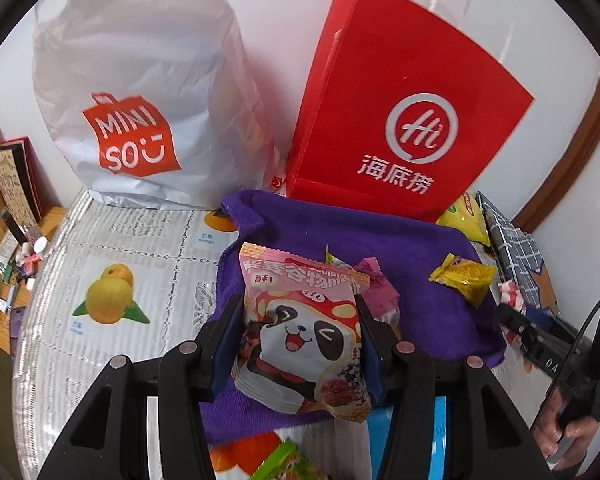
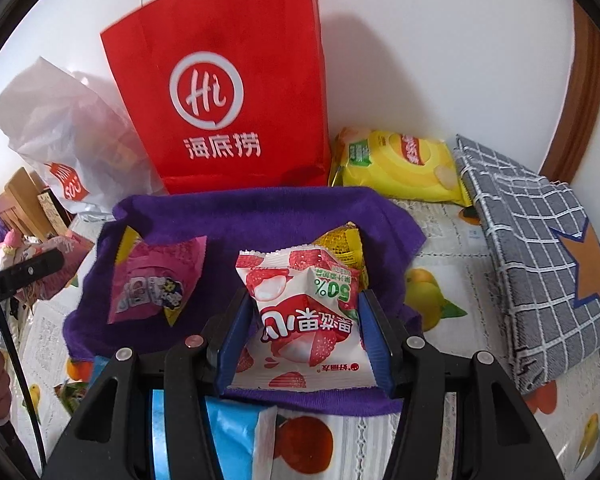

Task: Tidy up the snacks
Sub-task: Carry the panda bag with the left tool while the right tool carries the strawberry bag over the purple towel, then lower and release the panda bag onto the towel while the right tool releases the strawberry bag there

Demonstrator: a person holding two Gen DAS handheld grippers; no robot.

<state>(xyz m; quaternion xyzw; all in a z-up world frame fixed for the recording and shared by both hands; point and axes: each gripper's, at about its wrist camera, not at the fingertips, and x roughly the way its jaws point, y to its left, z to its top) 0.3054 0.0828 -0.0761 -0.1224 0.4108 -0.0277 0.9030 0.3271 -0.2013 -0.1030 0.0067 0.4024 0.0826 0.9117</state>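
Note:
My left gripper (image 1: 300, 312) is shut on a pink panda snack packet (image 1: 304, 340), held just above the purple towel (image 1: 380, 240). My right gripper (image 2: 302, 312) is shut on a white lychee candy packet (image 2: 304, 320) over the same purple towel (image 2: 240, 216). On the towel lie a pink snack packet (image 2: 156, 280) and a small yellow packet (image 2: 340, 246), which also shows in the left wrist view (image 1: 464, 278). A red Haidilao paper bag (image 1: 400, 112) stands behind the towel, also in the right wrist view (image 2: 224, 80).
A white Miniso bag (image 1: 140, 92) stands at the back left. A yellow chips bag (image 2: 400, 164) and a folded grey checked cloth (image 2: 540, 248) lie at the right. A blue packet (image 2: 232, 436) lies near the front edge. The fruit-print tablecloth (image 1: 112, 292) covers the table.

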